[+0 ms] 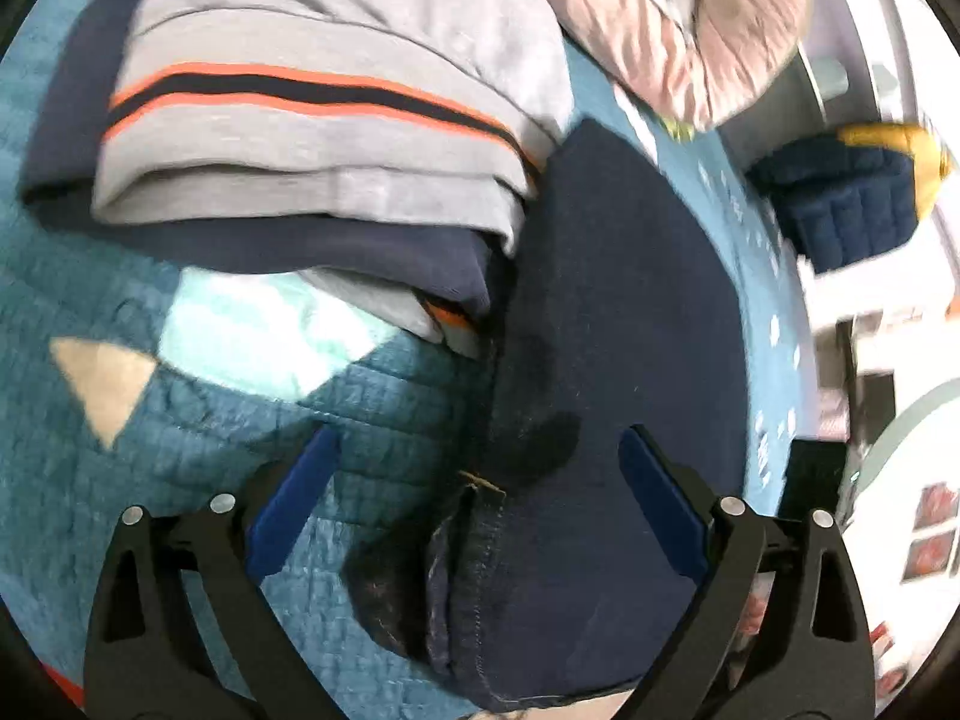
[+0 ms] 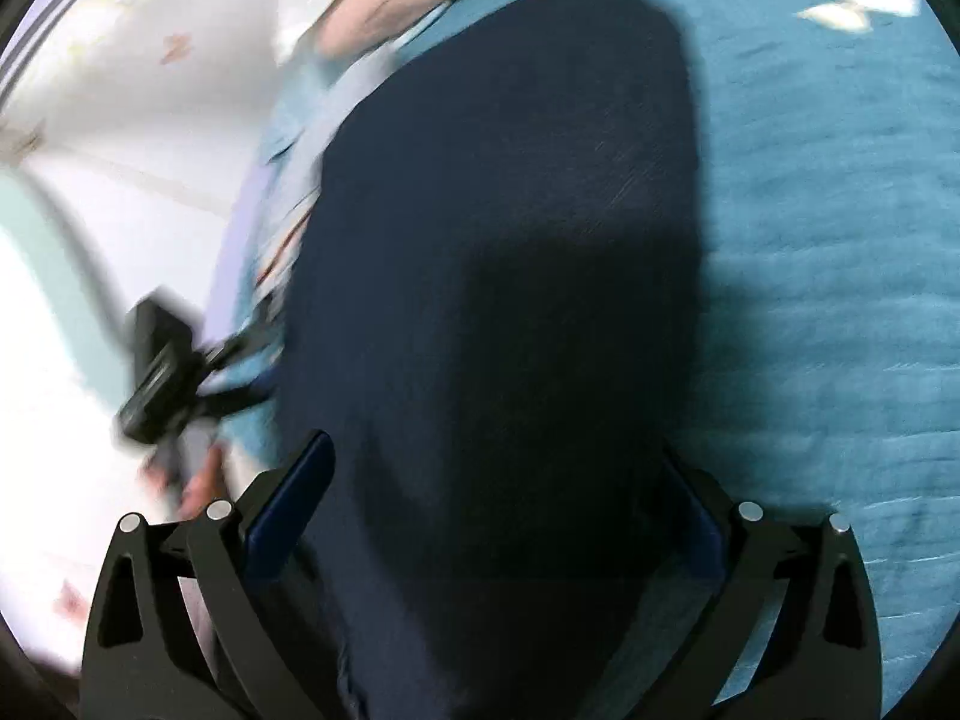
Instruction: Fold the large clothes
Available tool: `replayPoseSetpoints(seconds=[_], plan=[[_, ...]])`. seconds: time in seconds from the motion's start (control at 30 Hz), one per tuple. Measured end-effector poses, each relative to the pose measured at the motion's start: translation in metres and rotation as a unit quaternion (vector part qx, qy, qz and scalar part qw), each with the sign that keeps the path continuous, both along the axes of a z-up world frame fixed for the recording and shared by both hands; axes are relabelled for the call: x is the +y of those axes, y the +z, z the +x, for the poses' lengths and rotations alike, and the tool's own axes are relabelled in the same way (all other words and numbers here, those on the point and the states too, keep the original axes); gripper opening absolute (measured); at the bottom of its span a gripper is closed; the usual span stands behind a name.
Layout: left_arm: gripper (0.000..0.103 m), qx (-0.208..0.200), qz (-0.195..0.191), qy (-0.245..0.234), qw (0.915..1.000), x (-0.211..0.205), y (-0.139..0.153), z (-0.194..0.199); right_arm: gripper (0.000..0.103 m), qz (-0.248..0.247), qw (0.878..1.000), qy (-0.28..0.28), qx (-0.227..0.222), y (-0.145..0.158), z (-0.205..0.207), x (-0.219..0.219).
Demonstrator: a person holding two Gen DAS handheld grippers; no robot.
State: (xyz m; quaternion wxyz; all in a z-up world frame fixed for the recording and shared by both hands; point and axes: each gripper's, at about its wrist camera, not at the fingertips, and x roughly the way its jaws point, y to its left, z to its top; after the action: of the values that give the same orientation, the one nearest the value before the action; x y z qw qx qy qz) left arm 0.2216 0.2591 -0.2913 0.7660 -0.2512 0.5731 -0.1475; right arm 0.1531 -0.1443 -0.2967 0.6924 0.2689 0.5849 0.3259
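Note:
A dark navy garment (image 1: 618,312) lies folded flat on a teal quilted bedspread (image 1: 198,456); its stitched hem (image 1: 474,576) shows near the camera. My left gripper (image 1: 480,450) stands open above that hem, its blue pads (image 1: 294,504) wide apart and not pressing the cloth. In the right wrist view the same navy garment (image 2: 498,276) fills the middle, blurred. My right gripper (image 2: 498,480) is open over it, jaws spread as wide as the cloth, with nothing pinched.
A folded stack of grey, orange-striped and navy clothes (image 1: 324,138) lies behind on the left. A pinkish quilted jacket (image 1: 702,24) is at the top right. A navy and yellow item (image 1: 858,192) sits past the bed edge. The other gripper (image 2: 162,372) shows at the left.

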Motion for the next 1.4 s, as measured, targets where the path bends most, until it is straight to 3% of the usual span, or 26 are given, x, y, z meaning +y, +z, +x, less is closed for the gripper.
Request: replayPoseSetpoints(seconds=[0.07, 0.13, 0.17, 0.23, 0.37, 0.43, 0.57, 0.6, 0.63, 0.67, 0.7, 0.73, 0.77, 0.8, 0.83, 0.9, 0.97, 1.03, 1.13, 1.27, 1.4], plan=[[0.095, 0.001, -0.016, -0.025, 0.9996, -0.008, 0.001, -0.001, 0.096, 0.043, 0.999, 0.014, 0.016, -0.001, -0.004, -0.004], [0.095, 0.035, -0.119, -0.068, 0.9899, -0.018, -0.006, -0.004, 0.096, 0.073, 0.997, 0.021, 0.028, -0.003, -0.006, -0.009], [0.095, 0.059, -0.15, -0.079, 0.9837, -0.023, -0.012, -0.007, 0.096, 0.081, 0.996, 0.02, 0.031, -0.003, -0.006, -0.011], [0.095, 0.059, -0.132, -0.089, 0.9855, -0.029, -0.013, -0.006, 0.096, 0.088, 0.995, 0.013, 0.042, -0.004, -0.003, -0.013], [0.095, 0.067, -0.145, -0.091, 0.9831, -0.039, -0.019, 0.004, 0.096, 0.116, 0.991, -0.035, 0.06, -0.008, 0.008, -0.011], [0.095, 0.058, -0.131, -0.108, 0.9838, -0.051, -0.017, 0.008, 0.096, 0.117, 0.992, -0.014, 0.041, -0.005, 0.006, -0.006], [0.095, 0.031, -0.08, -0.143, 0.986, -0.077, -0.011, 0.004, 0.096, 0.141, 0.99, -0.024, 0.008, 0.007, 0.005, -0.007], [0.095, 0.022, -0.083, -0.141, 0.9862, -0.079, -0.009, 0.002, 0.095, 0.118, 0.993, -0.026, -0.01, 0.011, 0.005, -0.005], [0.095, 0.014, -0.095, -0.138, 0.9858, -0.08, -0.008, 0.0, 0.086, 0.07, 0.997, -0.026, -0.019, 0.011, 0.004, 0.0], [0.095, 0.006, -0.104, -0.124, 0.9868, -0.081, -0.007, -0.001, 0.071, 0.009, 0.999, -0.031, -0.024, 0.009, 0.003, 0.003], [0.089, 0.003, -0.087, -0.116, 0.9894, -0.085, -0.007, -0.002, 0.048, -0.044, 0.998, -0.039, -0.031, 0.006, 0.002, 0.007], [0.078, -0.003, -0.062, -0.114, 0.9916, -0.087, -0.007, -0.004, 0.045, -0.041, 0.997, -0.054, -0.04, 0.009, -0.002, 0.005], [0.069, -0.014, -0.011, -0.111, 0.9937, -0.094, -0.004, -0.008, 0.043, -0.041, 0.996, -0.061, -0.045, 0.012, -0.005, 0.005], [0.056, -0.03, 0.037, -0.108, 0.9929, -0.101, 0.001, -0.014, 0.04, -0.046, 0.995, -0.065, -0.054, 0.016, -0.01, 0.004], [0.047, -0.045, 0.06, -0.108, 0.9912, -0.106, 0.006, -0.019, 0.039, -0.061, 0.994, -0.063, -0.068, 0.021, -0.014, 0.006], [0.036, -0.091, 0.124, -0.112, 0.9818, -0.125, 0.023, -0.032, 0.036, -0.084, 0.99, -0.059, -0.093, 0.031, -0.02, 0.01], [0.033, -0.116, 0.174, -0.116, 0.971, -0.141, 0.031, -0.043, 0.034, -0.089, 0.988, -0.062, -0.108, 0.042, -0.027, 0.009], [0.032, -0.123, 0.191, -0.12, 0.9664, -0.145, 0.033, -0.048, 0.032, -0.091, 0.987, -0.065, -0.114, 0.051, -0.037, 0.001], [0.032, -0.127, 0.183, -0.123, 0.9671, -0.153, 0.04, -0.053, 0.032, -0.092, 0.986, -0.07, -0.122, 0.059, -0.049, -0.002], [0.032, -0.152, 0.191, -0.127, 0.9613, -0.159, 0.057, -0.063, 0.032, -0.089, 0.984, -0.077, -0.134, 0.073, -0.055, -0.013], [0.032, -0.176, 0.208, -0.124, 0.9543, -0.163, 0.073, -0.071, 0.032, -0.098, 0.98, -0.075, -0.157, 0.084, -0.053, 0.01]])
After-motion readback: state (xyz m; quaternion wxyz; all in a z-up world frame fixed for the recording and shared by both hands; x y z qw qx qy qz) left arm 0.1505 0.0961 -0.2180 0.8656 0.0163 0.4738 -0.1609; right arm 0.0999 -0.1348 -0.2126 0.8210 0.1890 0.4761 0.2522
